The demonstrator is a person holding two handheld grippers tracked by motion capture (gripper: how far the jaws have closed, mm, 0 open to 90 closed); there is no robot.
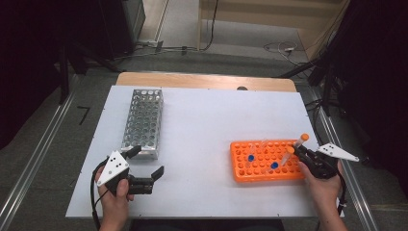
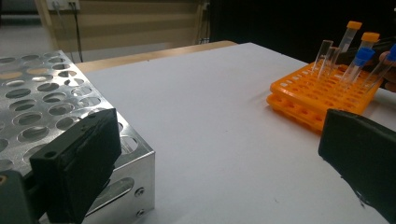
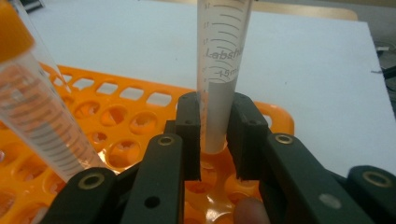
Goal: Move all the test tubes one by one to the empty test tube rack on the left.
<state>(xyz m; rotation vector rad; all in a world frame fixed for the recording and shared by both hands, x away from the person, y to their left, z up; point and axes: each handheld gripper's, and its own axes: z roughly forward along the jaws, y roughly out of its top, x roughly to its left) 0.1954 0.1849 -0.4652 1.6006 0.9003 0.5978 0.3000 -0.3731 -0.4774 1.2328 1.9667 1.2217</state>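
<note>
- White tabletop (image 1: 207,125) is stretching across a dim room, with grey floor, cables and wood panelling lying beyond its far edge in the high view.
- At the tabletop's left side, a metal tube rack (image 1: 143,120) with rows of round holes is standing empty, its long side running away from the person.
- An orange tube rack (image 1: 264,161) is sitting near the right edge, well apart from the metal one; two blue-capped tubes (image 1: 250,159) are leaning in its holes, and clear uncapped tubes (image 2: 324,56) are rising from its far row in the left gripper view.
- The person's left hand (image 1: 115,197) is holding the left gripper (image 1: 146,161) just off the near end of the metal rack, low over the tabletop; its jaws are standing wide apart with nothing between them.
- In the left gripper view, one jaw is overlapping the rack's near corner while the other is hanging over bare tabletop; whether the jaw touches the metal cannot be told.
- The person's right hand (image 1: 323,185) is holding the right gripper (image 3: 215,140) at the orange rack's right end.
- Its jaws are closing on either side of an orange-capped tube (image 1: 300,143), a clear graduated tube standing nearly upright over the rack's holes; the pads are sitting against its lower body.
- A second orange-capped tube (image 1: 287,155) is tilting in the rack just beside the held one.
</note>
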